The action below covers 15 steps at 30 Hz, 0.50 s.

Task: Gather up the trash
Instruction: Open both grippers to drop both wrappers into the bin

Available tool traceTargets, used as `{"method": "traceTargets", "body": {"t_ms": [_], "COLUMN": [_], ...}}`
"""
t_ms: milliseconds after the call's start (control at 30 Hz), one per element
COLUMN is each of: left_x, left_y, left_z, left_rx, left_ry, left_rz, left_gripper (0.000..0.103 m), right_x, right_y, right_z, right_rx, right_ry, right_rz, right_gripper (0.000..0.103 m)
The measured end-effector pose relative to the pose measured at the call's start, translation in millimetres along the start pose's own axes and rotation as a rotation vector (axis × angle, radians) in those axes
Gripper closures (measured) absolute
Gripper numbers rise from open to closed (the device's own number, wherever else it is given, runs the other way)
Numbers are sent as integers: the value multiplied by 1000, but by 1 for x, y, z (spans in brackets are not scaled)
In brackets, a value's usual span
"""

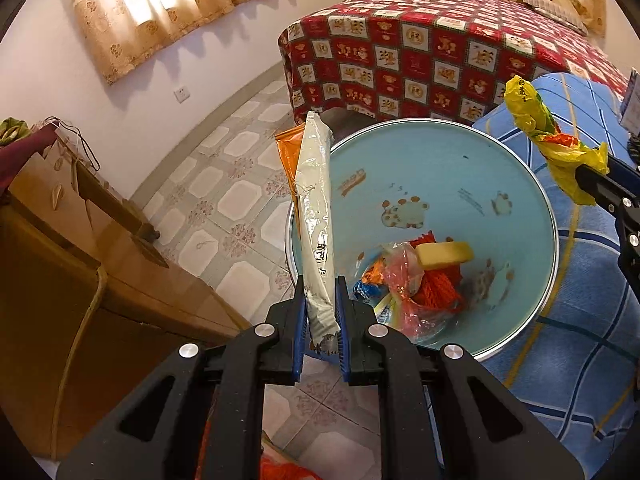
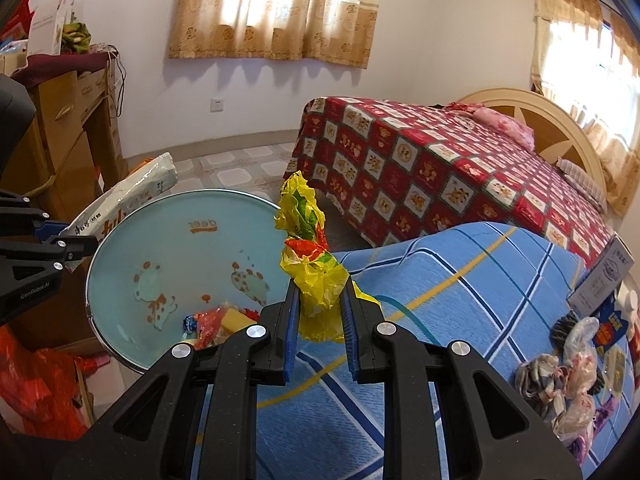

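Observation:
My left gripper (image 1: 320, 304) is shut on a long white wrapper (image 1: 315, 216) that stands upright over the near rim of the light blue bin (image 1: 440, 152). In the bin's bottom lie several scraps, among them a yellow piece (image 1: 444, 254) and red netting (image 1: 438, 286). My right gripper (image 2: 320, 304) is shut on a crumpled yellow wrapper (image 2: 308, 248), held beside the bin (image 2: 180, 248) over the blue checked bedcover (image 2: 460, 300). From the left wrist view the right gripper (image 1: 588, 188) with that yellow wrapper (image 1: 536, 120) shows at the right edge. The left gripper (image 2: 80, 244) and white wrapper (image 2: 132, 196) appear at the left of the right wrist view.
A bed with a red patterned cover (image 2: 440, 168) stands behind the bin. Wooden furniture (image 1: 60, 248) lines the left wall. Bags and small items (image 2: 580, 360) lie on the blue bedcover at the right. A red bag (image 2: 36, 388) sits on the floor by the bin. An orange packet (image 1: 287, 148) sits behind the white wrapper.

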<state>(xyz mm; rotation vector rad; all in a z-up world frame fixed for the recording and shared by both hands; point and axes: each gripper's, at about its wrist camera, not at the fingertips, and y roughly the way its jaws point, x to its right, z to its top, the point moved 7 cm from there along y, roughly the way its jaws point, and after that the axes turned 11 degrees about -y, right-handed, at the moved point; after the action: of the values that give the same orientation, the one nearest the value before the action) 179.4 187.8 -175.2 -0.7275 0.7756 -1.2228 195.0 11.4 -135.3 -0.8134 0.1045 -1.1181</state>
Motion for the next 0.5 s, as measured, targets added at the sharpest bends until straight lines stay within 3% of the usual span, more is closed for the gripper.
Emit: {"method": "traceTargets", "body": {"t_ms": [500], "left_x": [2], "left_y": [-1], "left_z": [-1], "left_rx": [2], "left_ry": [-2], "left_rz": [-11], "left_gripper": [90], "right_x": [-6], "right_y": [2], "right_z": [5], "right_rx": [7], "right_ry": [-20], "right_rz": [14], "right_gripper": [83]}}
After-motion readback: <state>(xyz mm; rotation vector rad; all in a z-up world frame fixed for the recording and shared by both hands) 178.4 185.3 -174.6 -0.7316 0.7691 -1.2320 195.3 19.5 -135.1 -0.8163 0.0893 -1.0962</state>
